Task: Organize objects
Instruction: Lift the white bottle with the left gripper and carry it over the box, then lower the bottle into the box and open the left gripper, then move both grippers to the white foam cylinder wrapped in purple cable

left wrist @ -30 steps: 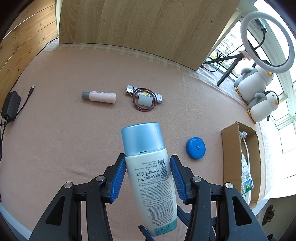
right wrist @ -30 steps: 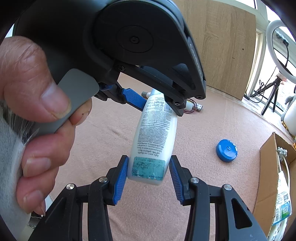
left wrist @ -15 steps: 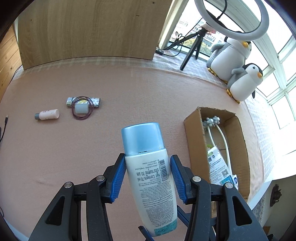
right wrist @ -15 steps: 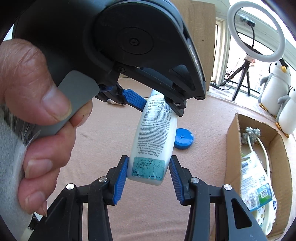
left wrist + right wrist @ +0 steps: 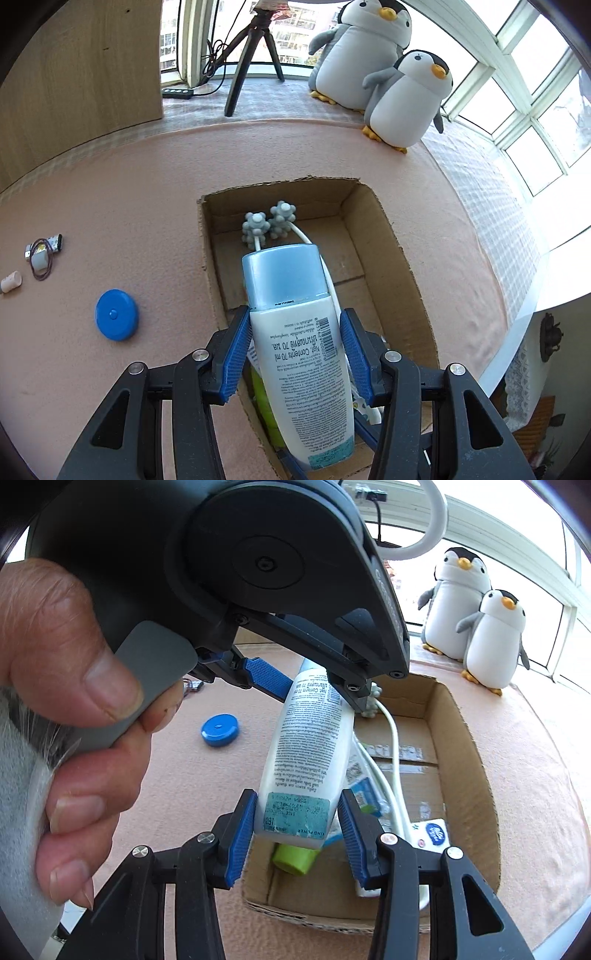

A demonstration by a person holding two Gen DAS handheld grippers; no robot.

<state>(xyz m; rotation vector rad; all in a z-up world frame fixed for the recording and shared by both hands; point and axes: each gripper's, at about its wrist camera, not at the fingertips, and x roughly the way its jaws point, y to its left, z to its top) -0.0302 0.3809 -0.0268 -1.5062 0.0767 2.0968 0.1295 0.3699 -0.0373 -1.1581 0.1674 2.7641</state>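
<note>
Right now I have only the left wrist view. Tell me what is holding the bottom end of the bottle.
Observer: The right gripper is clamped on the bottle at its base, pads either side of the teal label.
Operator: Report anything at the near end of the box that the bottle hides from me.
Observer: A white packet with a blue logo lies there inside the cardboard box, beside the right gripper.
</note>
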